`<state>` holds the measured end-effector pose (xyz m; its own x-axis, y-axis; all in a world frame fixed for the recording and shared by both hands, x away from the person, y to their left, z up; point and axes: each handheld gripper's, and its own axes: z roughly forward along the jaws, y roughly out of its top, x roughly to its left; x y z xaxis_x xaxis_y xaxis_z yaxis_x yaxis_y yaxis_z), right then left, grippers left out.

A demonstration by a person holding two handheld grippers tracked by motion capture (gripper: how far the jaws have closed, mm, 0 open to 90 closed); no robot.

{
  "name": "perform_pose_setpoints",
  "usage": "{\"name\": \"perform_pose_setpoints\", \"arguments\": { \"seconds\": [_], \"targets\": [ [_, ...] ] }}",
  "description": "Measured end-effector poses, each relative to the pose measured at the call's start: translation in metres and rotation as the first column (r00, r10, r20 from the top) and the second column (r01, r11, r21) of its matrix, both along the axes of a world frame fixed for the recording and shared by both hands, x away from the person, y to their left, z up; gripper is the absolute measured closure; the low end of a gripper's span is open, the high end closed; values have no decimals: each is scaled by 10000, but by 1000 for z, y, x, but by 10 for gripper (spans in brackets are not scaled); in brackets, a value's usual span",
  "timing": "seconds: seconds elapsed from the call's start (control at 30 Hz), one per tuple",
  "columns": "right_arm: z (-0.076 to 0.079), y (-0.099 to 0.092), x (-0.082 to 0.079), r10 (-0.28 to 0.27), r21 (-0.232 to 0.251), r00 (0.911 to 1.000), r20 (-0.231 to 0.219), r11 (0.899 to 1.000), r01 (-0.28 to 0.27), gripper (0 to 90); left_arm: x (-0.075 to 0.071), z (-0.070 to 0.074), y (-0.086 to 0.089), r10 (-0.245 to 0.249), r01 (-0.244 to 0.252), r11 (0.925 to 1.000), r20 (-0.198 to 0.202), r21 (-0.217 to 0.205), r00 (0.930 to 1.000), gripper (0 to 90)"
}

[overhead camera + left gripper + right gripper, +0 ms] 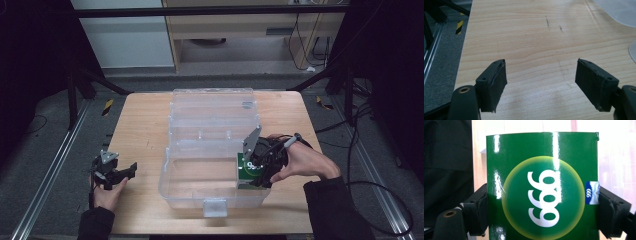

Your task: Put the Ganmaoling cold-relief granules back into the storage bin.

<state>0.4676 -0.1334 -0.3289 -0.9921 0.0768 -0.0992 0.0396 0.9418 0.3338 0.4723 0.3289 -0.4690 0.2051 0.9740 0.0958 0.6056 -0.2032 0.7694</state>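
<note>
One green "999" box clamped in right gripper over one clear plastic case; left gripper wide, empty, on wooden table.

A pale wooden worktop stands on grey carpet, with a wooden cabinet beyond its far edge.

**Materials and finishes at the table**

We see a glossy green box, smooth card with bright glare streaks, pressed between the matt black pads of the right gripper. It sits inside the clear plastic bin, smooth and faintly cloudy. Left of the bin, the left gripper shows rough-edged, dull rubbery pads over the pale wooden table, fine-grained, satin, lightly scuffed.
</note>
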Motion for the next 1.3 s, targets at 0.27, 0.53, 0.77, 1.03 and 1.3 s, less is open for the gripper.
{"name": "perform_pose_setpoints", "arguments": {
  "seconds": [0.27,0.53,0.77,1.03,1.3],
  "targets": [
    [-10,1,2,70,-260,9999,-75,9996,-72,162,0,0,0,11,-11,10000,-19,3,10000,243],
    [-18,6,2,168,-459,9997,-176,9988,-176,162,0,0,0,8,-8,10000,-7,-13,10000,243],
    [-22,2,0,159,-161,9995,-274,9997,-163,161,0,0,0,-11,11,10000,-6,26,10000,244],
    [-23,1,-1,211,-59,9997,-146,9998,-212,160,0,0,0,1,-1,10000,-8,-9,10000,245],
    [-25,3,-2,203,-64,9997,-96,9998,-203,160,0,0,0,0,0,10000,-5,-20,10000,246]
  ]
}}
